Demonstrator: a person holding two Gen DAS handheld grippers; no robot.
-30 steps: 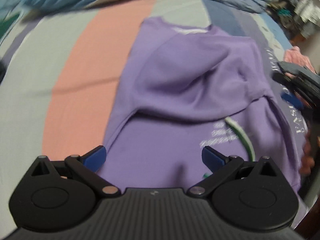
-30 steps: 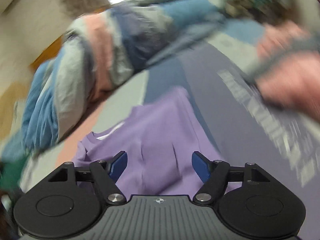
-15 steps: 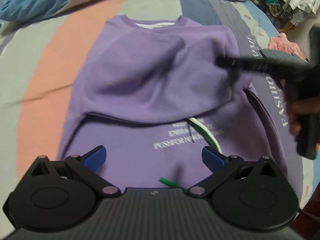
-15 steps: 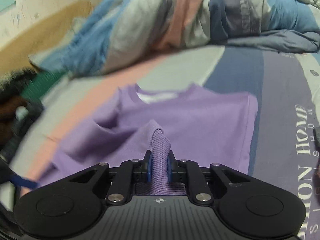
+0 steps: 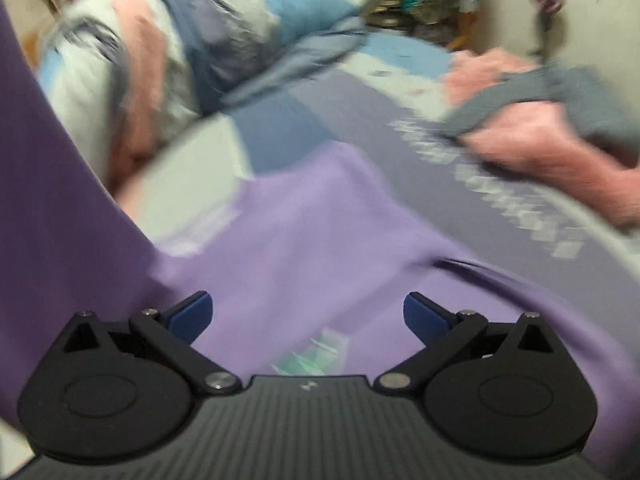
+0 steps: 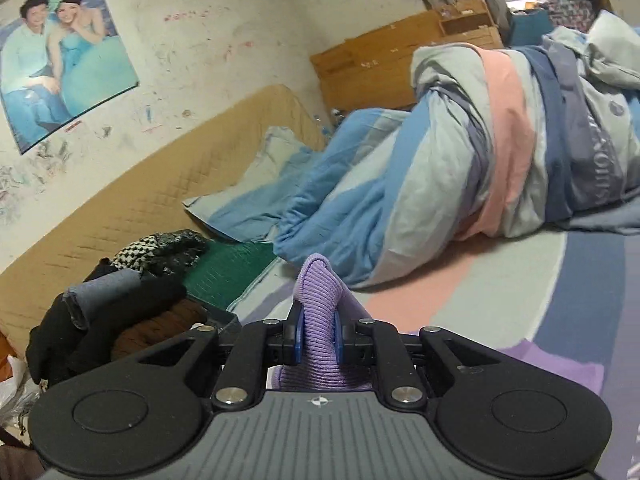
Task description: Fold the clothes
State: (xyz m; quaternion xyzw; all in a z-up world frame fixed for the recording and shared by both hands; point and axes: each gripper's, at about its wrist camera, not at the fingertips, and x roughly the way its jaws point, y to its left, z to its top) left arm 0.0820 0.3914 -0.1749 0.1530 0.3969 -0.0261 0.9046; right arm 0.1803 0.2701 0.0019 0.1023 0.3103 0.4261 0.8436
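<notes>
One purple sweatshirt point(image 5: 320, 240) is seen spread on the striped bedsheet point(image 5: 280, 128), and two grippers are in use. The left gripper point(image 5: 308, 316) is held over the garment with its blue pads spread wide apart, nothing between them; this view is blurred. The right gripper point(image 6: 316, 338) is pressed together on a ribbed purple cuff point(image 6: 318, 300), which stands up between the pads. One bunched striped duvet point(image 6: 500, 152) is piled at the far side of the bed. A heap of dark clothes point(image 6: 116, 300) is seen to the left, and a pink and grey garment point(image 5: 540, 120) lies to the right.
</notes>
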